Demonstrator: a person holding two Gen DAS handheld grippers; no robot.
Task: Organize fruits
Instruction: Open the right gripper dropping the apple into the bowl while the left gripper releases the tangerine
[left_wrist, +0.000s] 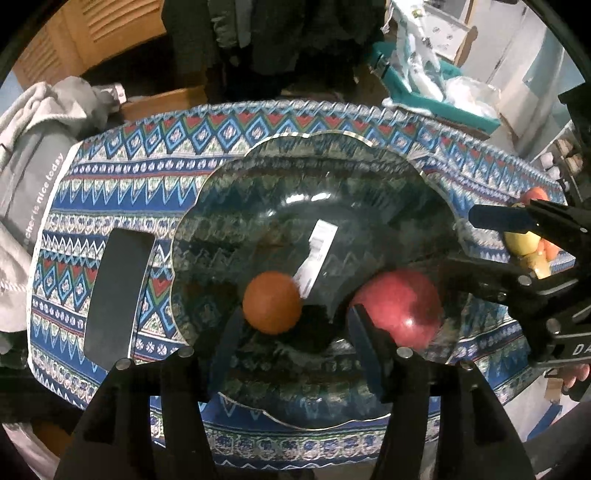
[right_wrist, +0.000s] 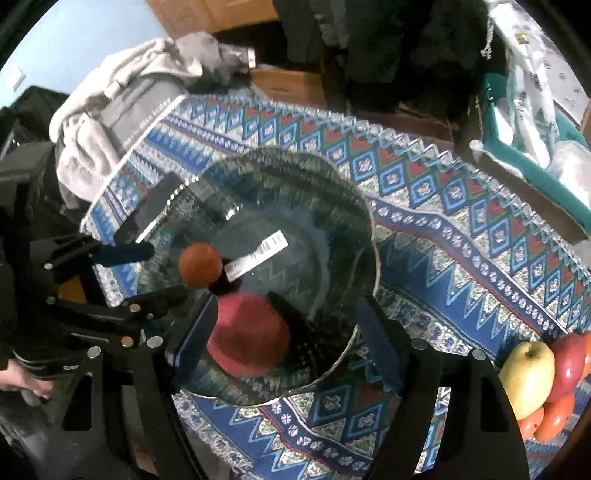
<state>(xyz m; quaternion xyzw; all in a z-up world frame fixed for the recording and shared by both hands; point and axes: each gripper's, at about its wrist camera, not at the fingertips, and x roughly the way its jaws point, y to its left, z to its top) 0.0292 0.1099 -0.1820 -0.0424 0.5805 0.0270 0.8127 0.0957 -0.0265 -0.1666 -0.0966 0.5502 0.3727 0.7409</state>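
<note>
Down inside the glass bowl (left_wrist: 236, 177) two fruits already sit: a small orange (left_wrist: 272, 302) and a big red apple (left_wrist: 400, 310), apart from each other, with a barcode sticker (left_wrist: 317, 254) on the glass beside the orange.

Left gripper (left_wrist: 291, 334) hangs right above the orange, jaws parted with nothing pressed between them; the orange lies loose just ahead of the left finger, free of the pads. Right gripper (right_wrist: 286, 339) stands wide and empty too. In its own view the apple (right_wrist: 248, 335) sits close against the inner face of the left finger, but it rests on the bowl floor and the far finger is well clear of it.

Now the relation that matters: the rest of the fruit, a yellow-green apple (right_wrist: 526, 378), a red apple (right_wrist: 567, 363) and some orange ones (right_wrist: 554, 419), is heaped on the patterned cloth (right_wrist: 461, 236) off to the right of the right gripper, outside the bowl rim. My read is the right hand is the nearer one for that pile, and must swing out sideways over the rim. These fruits are round, so no long axis to line up on.

Hard to call: the pile is cut by the lens edge, so its count is unclear. Blur softens the red apple in the bowl. From the left view the pile hides partly behind the right gripper's frame.
</note>
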